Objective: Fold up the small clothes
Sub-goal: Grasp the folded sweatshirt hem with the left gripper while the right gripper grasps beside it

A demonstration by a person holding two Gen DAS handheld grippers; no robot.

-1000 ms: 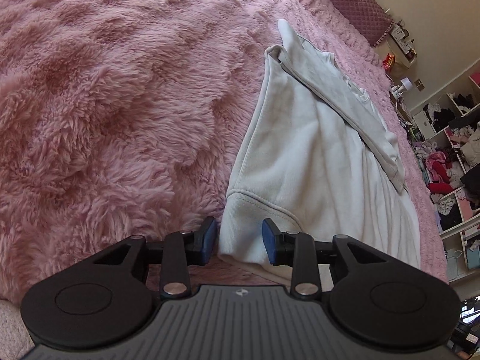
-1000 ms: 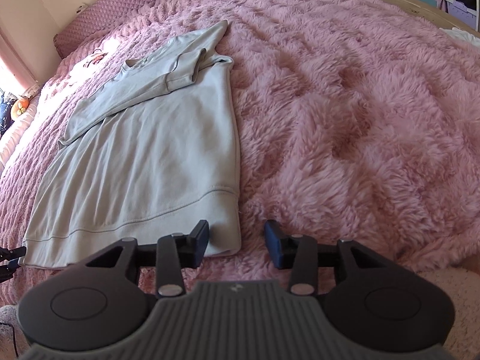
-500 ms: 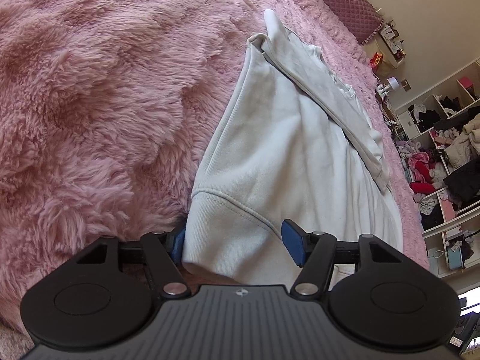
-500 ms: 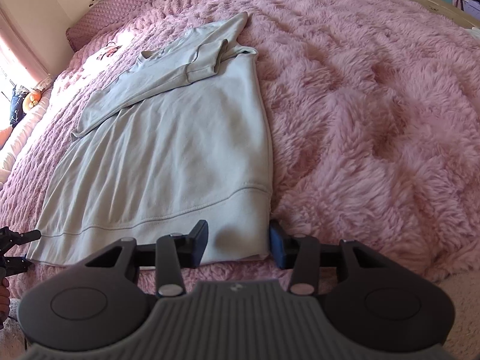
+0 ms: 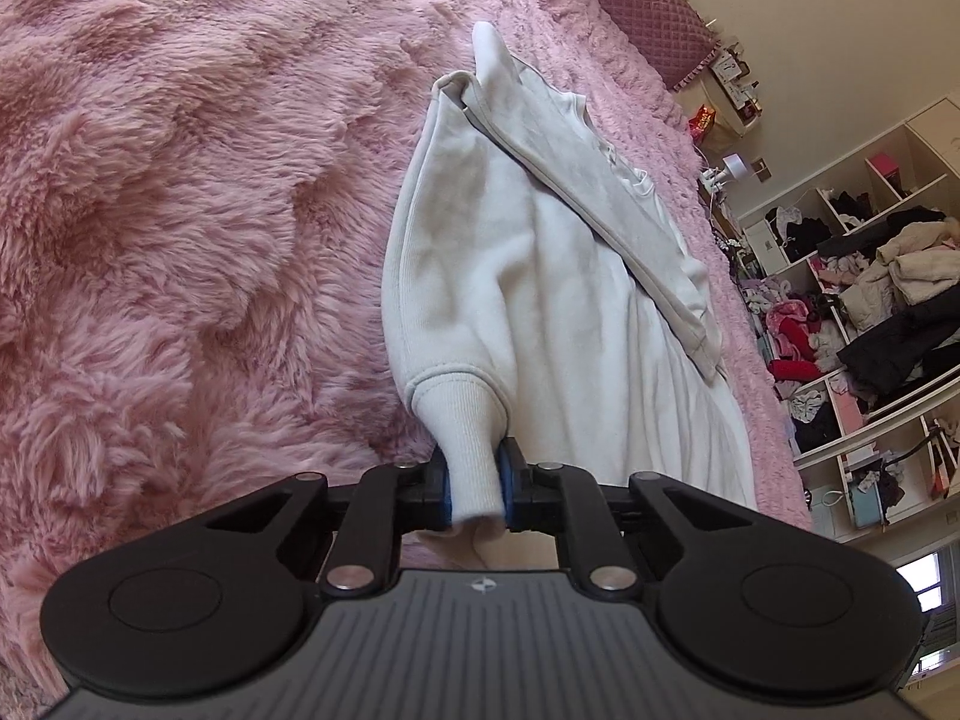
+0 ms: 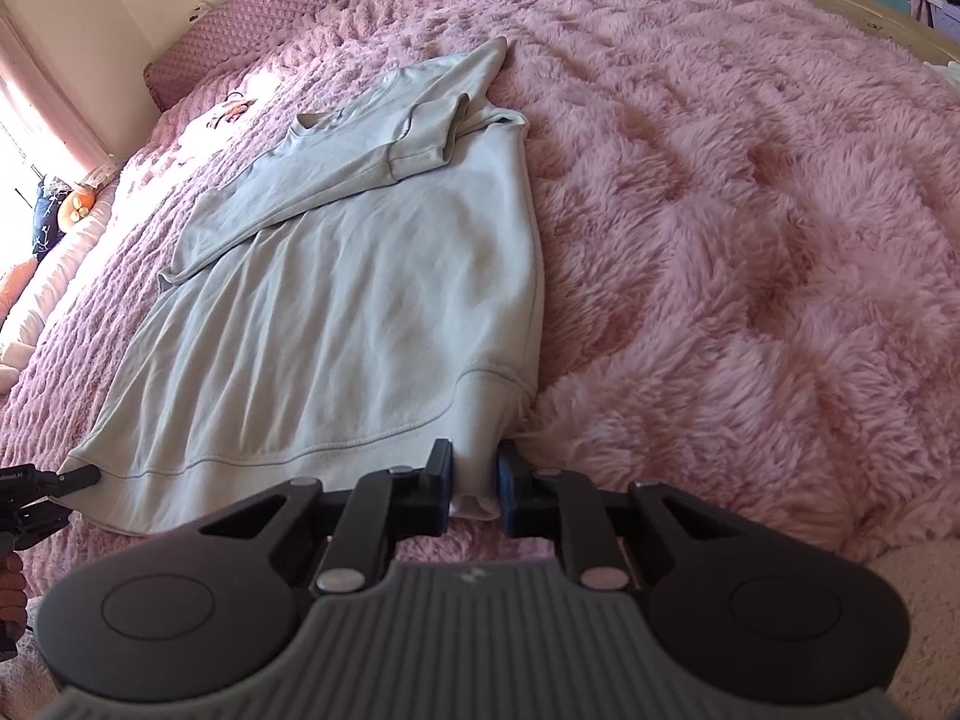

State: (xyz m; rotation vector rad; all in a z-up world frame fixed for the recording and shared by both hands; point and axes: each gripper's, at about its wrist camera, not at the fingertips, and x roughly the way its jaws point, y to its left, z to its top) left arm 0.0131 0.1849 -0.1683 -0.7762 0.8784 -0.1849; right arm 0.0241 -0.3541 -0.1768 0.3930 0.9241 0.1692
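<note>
Sweatshirt [image 5: 540, 300] ribbed hem pinched, both grippers; shaggy blanket [image 5: 180, 210]

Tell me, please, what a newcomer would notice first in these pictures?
A pale sweatshirt lies on a fluffy pink blanket, its sleeves folded across the chest. Each tool pinches a hem corner: the left tool has bunched the ribbing, the right tool grips the other corner. Cluttered shelves stand beyond the bed in the left view.

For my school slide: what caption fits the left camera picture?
Left gripper pinching the hem of a white sweatshirt on a fluffy pink blanket.
</note>
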